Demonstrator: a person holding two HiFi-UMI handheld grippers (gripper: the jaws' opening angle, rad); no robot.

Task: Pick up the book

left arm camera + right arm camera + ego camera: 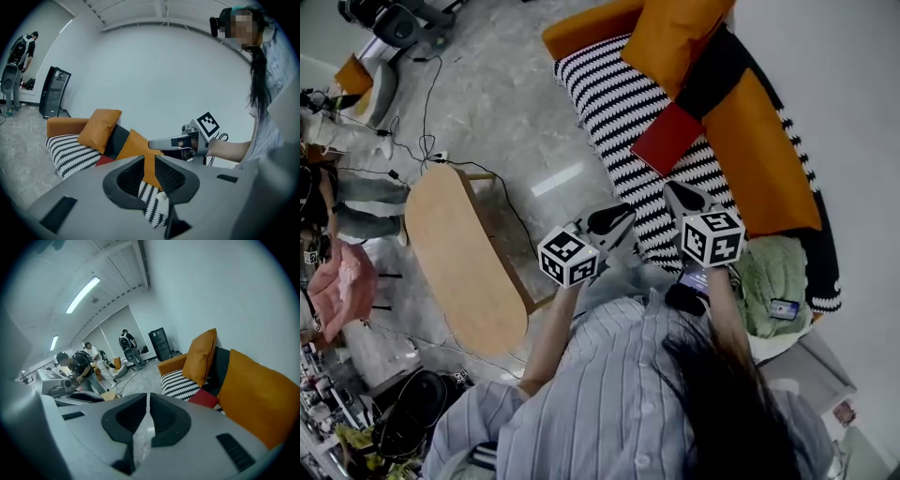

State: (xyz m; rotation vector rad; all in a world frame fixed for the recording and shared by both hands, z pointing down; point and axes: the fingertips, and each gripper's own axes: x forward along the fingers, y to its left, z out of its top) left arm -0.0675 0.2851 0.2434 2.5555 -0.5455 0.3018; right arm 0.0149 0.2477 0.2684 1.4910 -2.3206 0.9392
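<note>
The red book lies flat on the black-and-white striped sofa seat, against the orange cushions. It also shows as a red patch in the left gripper view and in the right gripper view. Both grippers are held in the air short of the sofa's front edge, pointing toward the book. My left gripper is shut with nothing between its jaws. My right gripper is shut and empty too. It stands closer to the book than the left one.
Orange pillows and a black one lean on the sofa back. A green blanket with a phone lies at the sofa's near end. An oval wooden coffee table stands to the left, with cables on the floor. People stand far off.
</note>
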